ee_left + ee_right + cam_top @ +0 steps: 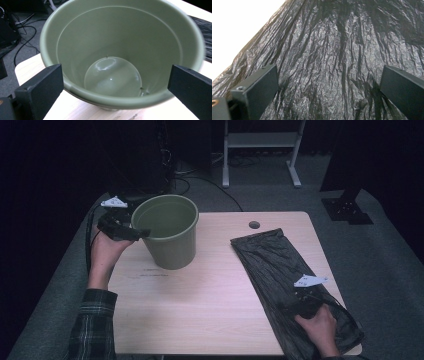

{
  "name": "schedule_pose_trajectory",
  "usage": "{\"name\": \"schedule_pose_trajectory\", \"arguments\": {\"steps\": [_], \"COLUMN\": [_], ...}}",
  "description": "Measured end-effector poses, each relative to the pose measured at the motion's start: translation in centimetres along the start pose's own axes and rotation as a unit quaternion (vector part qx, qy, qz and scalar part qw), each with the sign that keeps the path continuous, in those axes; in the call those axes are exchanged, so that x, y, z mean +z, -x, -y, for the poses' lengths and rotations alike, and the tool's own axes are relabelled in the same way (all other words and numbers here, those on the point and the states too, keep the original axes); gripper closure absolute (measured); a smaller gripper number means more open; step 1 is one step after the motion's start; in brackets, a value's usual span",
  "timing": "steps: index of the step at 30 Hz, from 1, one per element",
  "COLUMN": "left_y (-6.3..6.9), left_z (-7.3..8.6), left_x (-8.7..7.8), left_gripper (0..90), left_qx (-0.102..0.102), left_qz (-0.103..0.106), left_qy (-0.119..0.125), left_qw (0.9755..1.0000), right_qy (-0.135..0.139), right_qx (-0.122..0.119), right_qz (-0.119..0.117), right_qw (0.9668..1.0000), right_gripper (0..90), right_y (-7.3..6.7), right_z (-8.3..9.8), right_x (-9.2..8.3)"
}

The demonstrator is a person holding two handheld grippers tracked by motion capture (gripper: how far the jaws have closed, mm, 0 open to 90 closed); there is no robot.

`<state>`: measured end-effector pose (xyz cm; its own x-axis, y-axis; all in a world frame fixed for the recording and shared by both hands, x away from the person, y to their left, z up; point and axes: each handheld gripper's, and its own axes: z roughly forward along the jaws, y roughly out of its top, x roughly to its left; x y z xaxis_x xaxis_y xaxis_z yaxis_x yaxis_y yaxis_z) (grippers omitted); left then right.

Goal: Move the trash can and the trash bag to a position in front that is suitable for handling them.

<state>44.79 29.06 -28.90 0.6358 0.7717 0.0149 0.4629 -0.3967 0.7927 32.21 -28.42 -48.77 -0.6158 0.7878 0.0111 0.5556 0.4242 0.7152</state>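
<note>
A green plastic bucket (pixel 169 231) stands upright and empty at the table's back left. My left gripper (pixel 134 233) is at its left rim, open, jaws spread wide. In the left gripper view the bucket (pixel 120 50) shows its bare inside between my left gripper's (pixel 117 95) jaws. A crinkled black plastic bag (pixel 280 270) lies flat along the table's right side. My right gripper (pixel 292 306) hovers low over the bag's near end, open. In the right gripper view the bag (pixel 337 55) spreads out beyond my right gripper's (pixel 329 97) wide jaws.
The light wooden table (pixel 215 300) has a small round grommet hole (pixel 254 225) near its back edge. A white desk frame (pixel 262 150) and cables lie on the floor behind. A dark stand base (pixel 346 210) sits at the far right.
</note>
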Motion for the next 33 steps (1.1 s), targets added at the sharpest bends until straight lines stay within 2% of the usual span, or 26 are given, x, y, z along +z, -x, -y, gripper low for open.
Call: {"name": "schedule_pose_trajectory", "arguments": {"steps": [3, 8, 12, 14, 25, 27, 31, 33], "left_y": [-0.7, -1.5, -2.1, -2.5, -2.8, -2.6, -1.9, -1.7], "left_z": [0.1, 0.0, 0.2, 0.4, 0.7, 0.7, 0.7, 0.8], "left_x": [0.6, 1.5, 1.9, 2.2, 2.8, 3.0, 3.0, 3.0], "left_gripper": [0.0, 0.0, 0.0, 0.0, 0.0, 0.0, 0.0, 0.0], "left_qx": [-0.007, -0.002, -0.002, -0.013, -0.027, -0.026, -0.02, -0.022], "left_qz": [-0.002, -0.009, -0.008, -0.002, 0.011, 0.018, 0.014, 0.024], "left_qy": [-0.003, -0.016, -0.024, -0.023, -0.022, -0.026, -0.027, -0.028], "left_qw": [1.0, 0.9998, 0.9997, 0.9996, 0.9993, 0.9991, 0.9993, 0.9991], "right_qy": [0.0, -0.001, -0.001, -0.001, -0.001, -0.001, -0.001, -0.001], "right_qx": [0.0, -0.002, -0.002, -0.002, -0.003, -0.004, -0.004, -0.004], "right_qz": [0.0, -0.001, -0.002, -0.002, -0.003, -0.003, -0.004, -0.004], "right_qw": [1.0, 1.0, 1.0, 1.0, 1.0, 1.0, 1.0, 1.0], "right_gripper": [0.6, 0.6, 0.6, 0.6, 0.6, 0.6, 0.6, 0.6], "right_y": [0.0, 0.0, 0.0, 0.0, 0.0, 0.0, 0.0, 0.0], "right_z": [0.0, 0.0, 0.0, 0.0, 0.0, 0.0, 0.0, 0.0], "right_x": [0.0, 0.0, 0.0, 0.0, 0.0, 0.0, 0.0, 0.0]}}
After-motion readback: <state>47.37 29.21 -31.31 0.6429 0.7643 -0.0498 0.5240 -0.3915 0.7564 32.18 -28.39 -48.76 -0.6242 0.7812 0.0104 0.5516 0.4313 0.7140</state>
